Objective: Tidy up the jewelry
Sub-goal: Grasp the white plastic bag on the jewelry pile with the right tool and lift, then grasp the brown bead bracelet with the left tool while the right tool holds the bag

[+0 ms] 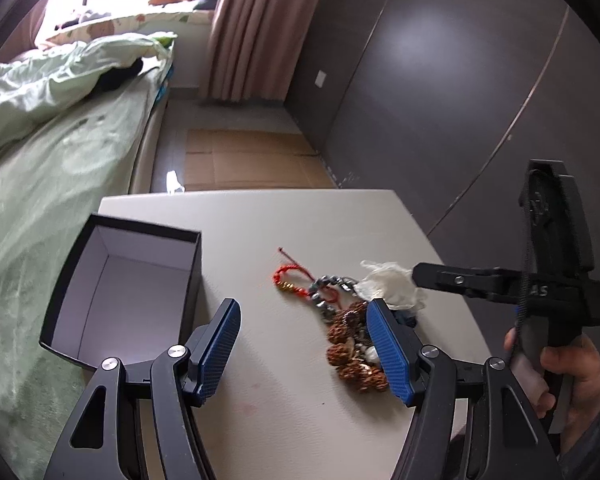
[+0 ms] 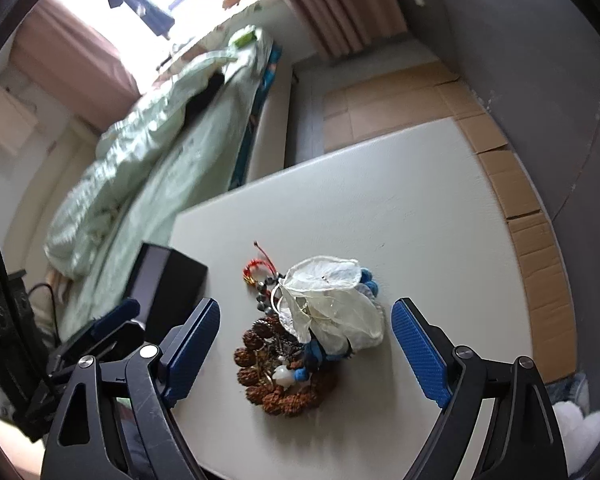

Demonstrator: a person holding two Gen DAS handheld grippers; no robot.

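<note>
Left gripper (image 1: 304, 344) jaws are sitting wide, gripping nothing; right gripper (image 2: 305, 346) jaws are likewise spread wide around the pile. Jewelry pile (image 2: 296, 344) is lying mid-table (image 2: 420, 208): brown seed-bead bracelet (image 1: 350, 344), grey bead strand (image 1: 326, 292), red cord bracelet (image 1: 290, 278), white pouch (image 2: 332, 312) on top. Open black box (image 1: 120, 280) is standing left of the pile, apart.

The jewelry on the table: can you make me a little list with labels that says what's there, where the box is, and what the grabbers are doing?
surface: white table
pile: brown knobbly seed-bead bracelet, grey metal-bead bracelet, red braided cord bracelet, blue bead strand, sheer white pouch on top
box: black cardboard box with white inside, open, nothing inside, left of the pile
left gripper: open, holding nothing
right gripper: open above the pile
</note>
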